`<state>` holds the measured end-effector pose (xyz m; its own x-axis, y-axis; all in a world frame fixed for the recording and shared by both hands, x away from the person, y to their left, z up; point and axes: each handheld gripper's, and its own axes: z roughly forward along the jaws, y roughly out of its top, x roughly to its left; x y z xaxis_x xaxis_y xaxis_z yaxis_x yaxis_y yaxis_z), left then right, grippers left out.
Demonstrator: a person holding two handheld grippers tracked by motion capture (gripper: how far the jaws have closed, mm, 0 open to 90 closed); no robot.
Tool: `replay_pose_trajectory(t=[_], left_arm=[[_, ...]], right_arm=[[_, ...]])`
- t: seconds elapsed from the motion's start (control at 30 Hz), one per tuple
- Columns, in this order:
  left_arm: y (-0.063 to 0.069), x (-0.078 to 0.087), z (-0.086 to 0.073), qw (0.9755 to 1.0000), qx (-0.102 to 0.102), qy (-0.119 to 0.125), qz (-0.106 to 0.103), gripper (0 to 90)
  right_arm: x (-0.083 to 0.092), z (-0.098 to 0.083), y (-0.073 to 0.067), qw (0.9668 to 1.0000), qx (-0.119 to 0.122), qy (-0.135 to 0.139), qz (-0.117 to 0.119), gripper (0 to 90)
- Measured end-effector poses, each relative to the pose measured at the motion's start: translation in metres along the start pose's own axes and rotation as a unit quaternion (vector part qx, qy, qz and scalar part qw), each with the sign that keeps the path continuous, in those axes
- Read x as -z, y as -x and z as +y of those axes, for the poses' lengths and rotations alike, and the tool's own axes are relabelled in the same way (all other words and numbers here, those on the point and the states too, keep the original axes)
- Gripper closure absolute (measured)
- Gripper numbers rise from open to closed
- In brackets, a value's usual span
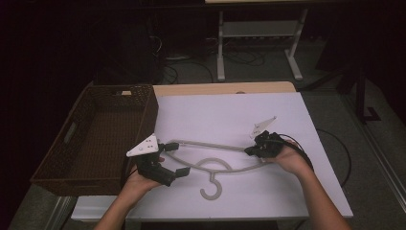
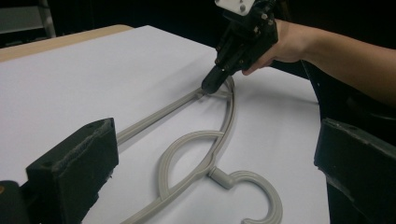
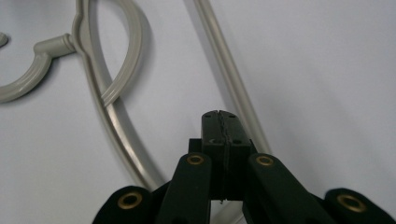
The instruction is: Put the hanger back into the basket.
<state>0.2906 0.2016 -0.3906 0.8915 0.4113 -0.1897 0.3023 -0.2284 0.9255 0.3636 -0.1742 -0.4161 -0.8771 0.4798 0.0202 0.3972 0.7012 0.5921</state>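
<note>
The right gripper (image 3: pixel 219 116) is seen from behind its own two black fingers (image 3: pixel 212 133), which are pressed flat together with only a thin seam left between the pads. Brass rivets are set in the linkage arms below them. A grey plastic hanger (image 3: pixel 114 88) is laid flat on the white table (image 3: pixel 327 70). Its straight bar is run from the top edge down to just beside the closed tips, and its curved arm is passed under the linkage at lower left. The hook (image 3: pixel 28 79) is curled at the left edge. No part of the hanger is seen between the pads.
</note>
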Motion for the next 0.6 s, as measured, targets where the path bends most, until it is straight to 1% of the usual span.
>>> replay_pose_trajectory(t=[0.07,0.1,0.13,0.17,0.27,0.3,0.33,0.4,0.43,0.53,0.6], left_arm=[[0.000,0.000,0.000,1.0000,0.000,-0.001,0.001,0.0],[0.000,0.000,0.000,1.0000,-0.001,-0.001,0.001,0.0],[0.000,0.000,0.000,1.0000,-0.001,-0.001,0.001,0.0],[0.000,0.000,0.000,1.0000,-0.001,-0.001,0.000,0.0],[0.000,0.000,0.000,1.0000,0.000,0.000,0.000,0.0],[0.000,0.000,0.000,1.0000,-0.001,0.000,0.000,0.0],[0.000,0.001,0.000,1.0000,0.000,0.000,0.000,0.0],[0.000,0.001,0.000,1.0000,0.000,0.001,0.000,0.0],[0.000,0.001,0.000,1.0000,0.000,0.001,0.001,0.0],[0.000,0.001,0.000,1.0000,0.000,0.001,0.001,0.0],[0.000,0.001,0.000,1.0000,0.000,0.000,0.000,0.0]], right_arm=[[-0.001,-0.004,-0.002,1.0000,-0.005,-0.006,0.003,89.5],[-0.004,-0.005,-0.001,1.0000,0.001,-0.009,-0.001,89.6],[-0.006,-0.007,-0.002,0.9999,0.000,-0.012,-0.002,89.5],[-0.008,-0.008,-0.001,0.9998,0.004,-0.018,-0.006,89.5],[-0.012,-0.008,0.000,0.9996,0.002,-0.027,-0.011,89.6],[-0.013,-0.009,0.002,0.9993,0.004,-0.032,-0.018,89.6],[-0.014,-0.009,0.002,0.9992,0.002,-0.036,-0.020,89.7],[-0.014,-0.011,0.004,0.9991,0.000,-0.037,-0.021,89.7],[-0.013,-0.011,0.005,0.9988,0.003,-0.040,-0.027,89.7],[-0.012,-0.012,0.009,0.9986,-0.005,-0.039,-0.037,89.8],[-0.013,-0.013,0.014,0.9983,-0.011,-0.035,-0.044,89.8]])
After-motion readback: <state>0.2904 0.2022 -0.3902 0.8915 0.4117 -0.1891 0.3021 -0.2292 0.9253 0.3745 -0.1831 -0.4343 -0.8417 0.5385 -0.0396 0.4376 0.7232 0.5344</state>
